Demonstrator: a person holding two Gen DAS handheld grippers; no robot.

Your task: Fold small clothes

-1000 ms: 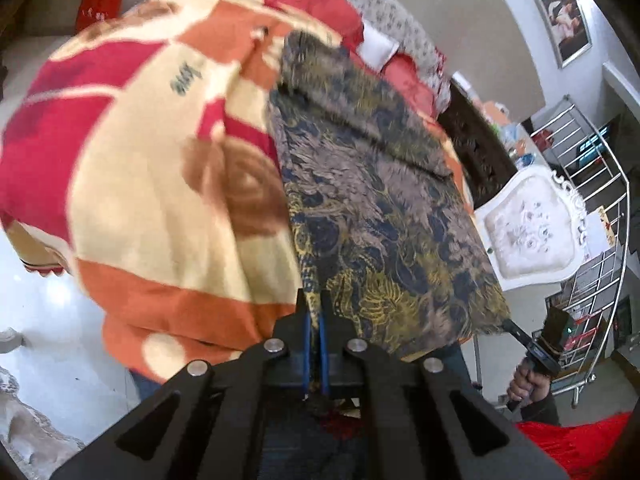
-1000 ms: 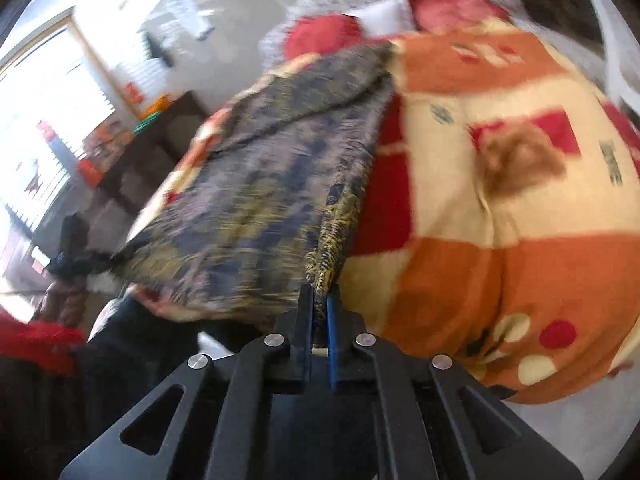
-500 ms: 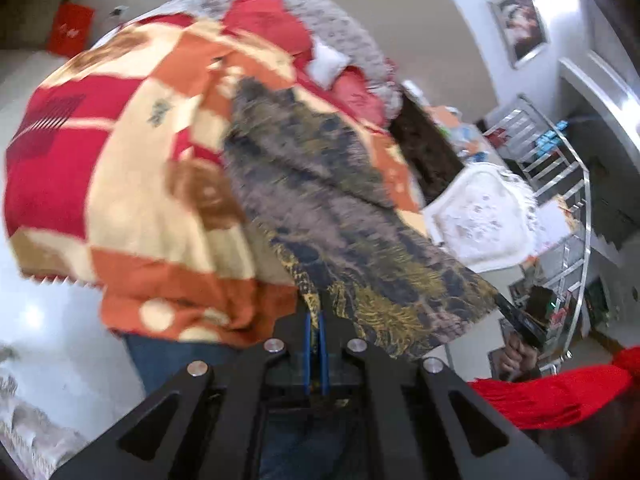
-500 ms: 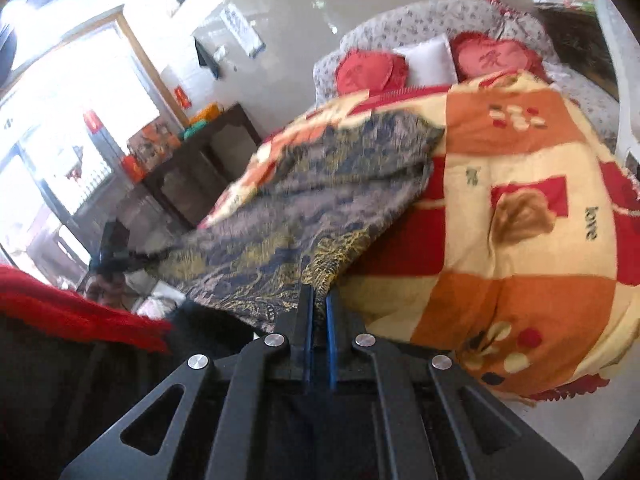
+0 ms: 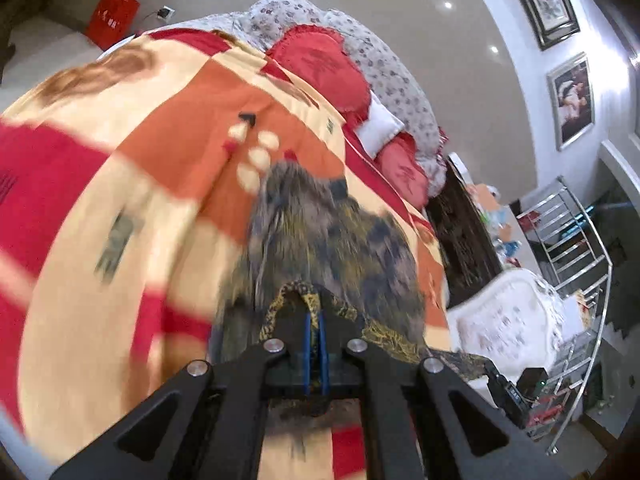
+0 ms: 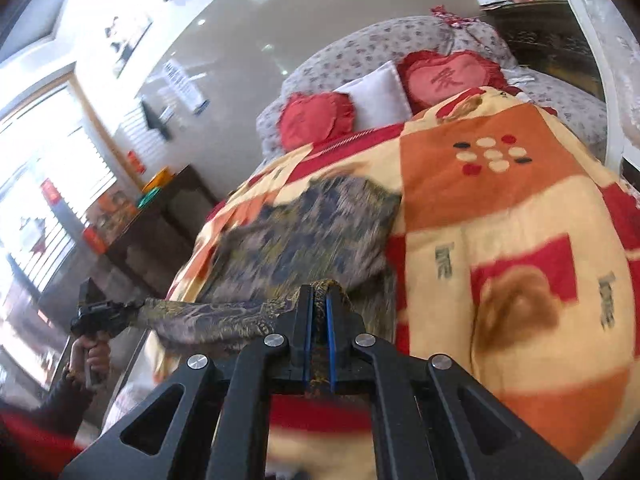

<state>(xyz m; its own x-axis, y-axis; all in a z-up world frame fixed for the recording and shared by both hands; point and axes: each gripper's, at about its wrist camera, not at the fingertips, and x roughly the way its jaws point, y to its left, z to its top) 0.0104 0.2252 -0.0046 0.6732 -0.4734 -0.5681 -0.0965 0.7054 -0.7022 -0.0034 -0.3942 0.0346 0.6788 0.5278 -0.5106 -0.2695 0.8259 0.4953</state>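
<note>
A: L side first?
B: Left gripper (image 5: pixel 314 318) clenched on a corner of the patterned cloth (image 5: pixel 332 236), hem bunched betw its pads. Person's left hand (image 6: pixel 90 354) on the handle.
A: Where's the cloth?
B: Lying on the blanket (image 5: pixel 120 184), toward the bed's near edge; near hem lifted, stretched taut betw both grippers. Blurry.
A: R side?
B: Right gripper (image 6: pixel 318 304) also clamped on the hem's other corner. Red heart cushions (image 6: pixel 316 118) at the bed's far end.
</note>
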